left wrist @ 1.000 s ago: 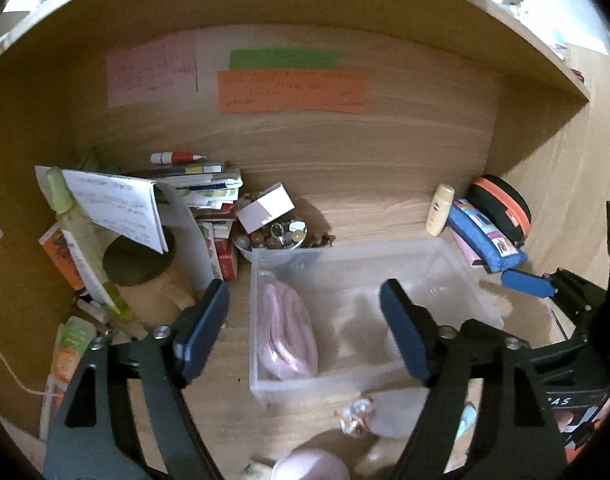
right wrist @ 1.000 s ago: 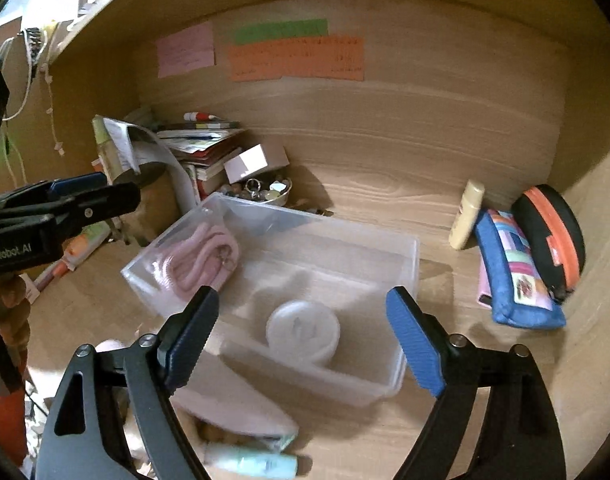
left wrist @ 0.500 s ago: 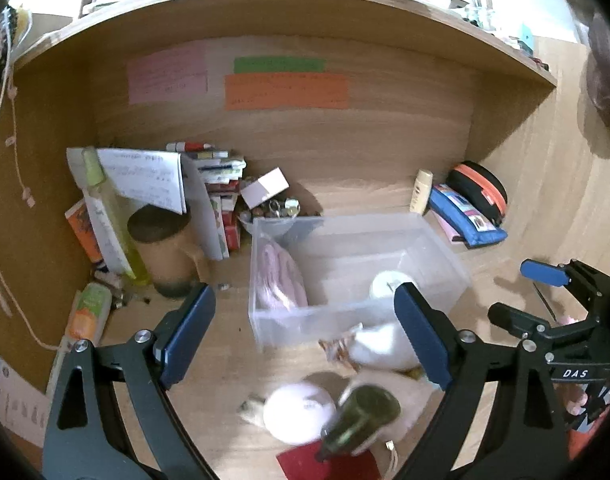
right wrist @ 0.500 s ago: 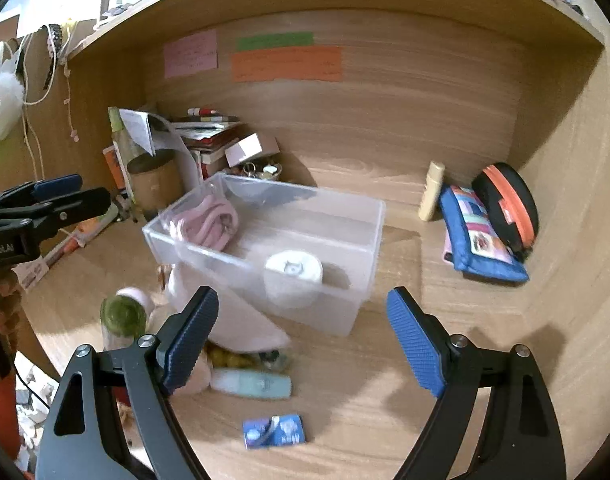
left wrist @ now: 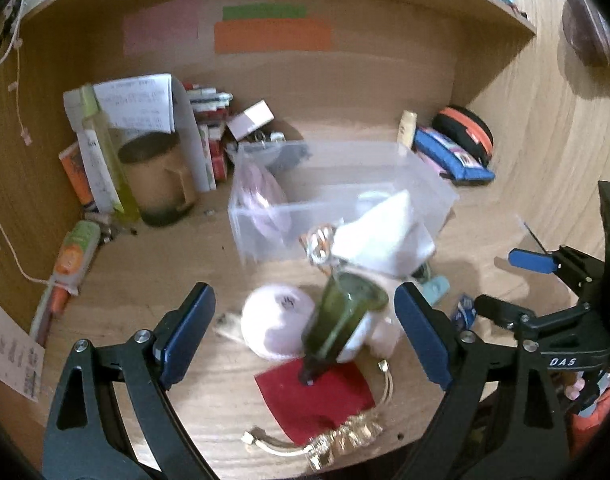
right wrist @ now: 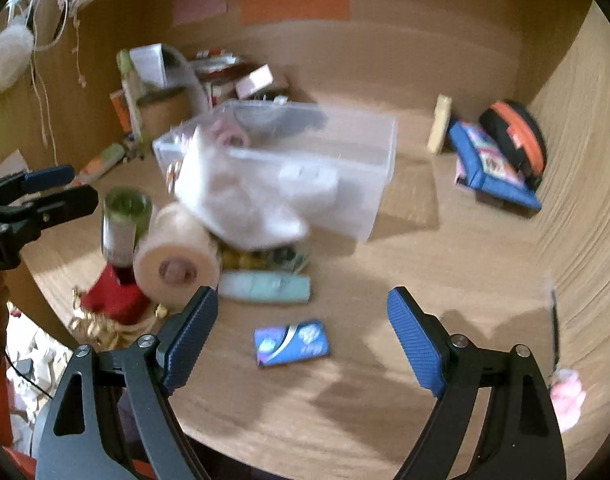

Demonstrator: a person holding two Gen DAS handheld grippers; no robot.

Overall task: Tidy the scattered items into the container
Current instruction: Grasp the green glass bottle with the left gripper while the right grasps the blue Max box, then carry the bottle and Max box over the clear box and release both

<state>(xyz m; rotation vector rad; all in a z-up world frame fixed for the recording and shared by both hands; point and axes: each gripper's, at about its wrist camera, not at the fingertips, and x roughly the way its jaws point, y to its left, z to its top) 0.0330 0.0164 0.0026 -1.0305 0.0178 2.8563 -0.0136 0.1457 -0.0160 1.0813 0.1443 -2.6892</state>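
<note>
Hovering above the wooden desk [right wrist: 445,240], the left gripper [left wrist: 305,332] and the right gripper [right wrist: 301,336] both stand wide and hold nothing; the left one's jaws have just been opening. A clear plastic bin [right wrist: 369,148] sits mid-desk with a pink bundle [left wrist: 261,196] inside. Just in front lie a green glass bottle [left wrist: 341,312], a white tape roll [right wrist: 177,256], a pale green tube [right wrist: 265,287] and a small blue packet [right wrist: 292,342].

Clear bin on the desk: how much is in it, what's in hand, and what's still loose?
Done: the clear bin holds a pink bundle and a white round tub. In hand: nothing; the left gripper and right gripper are both open and empty. Left: the green bottle, tape roll, mint tube, blue packet and white bag lie outside.
</note>
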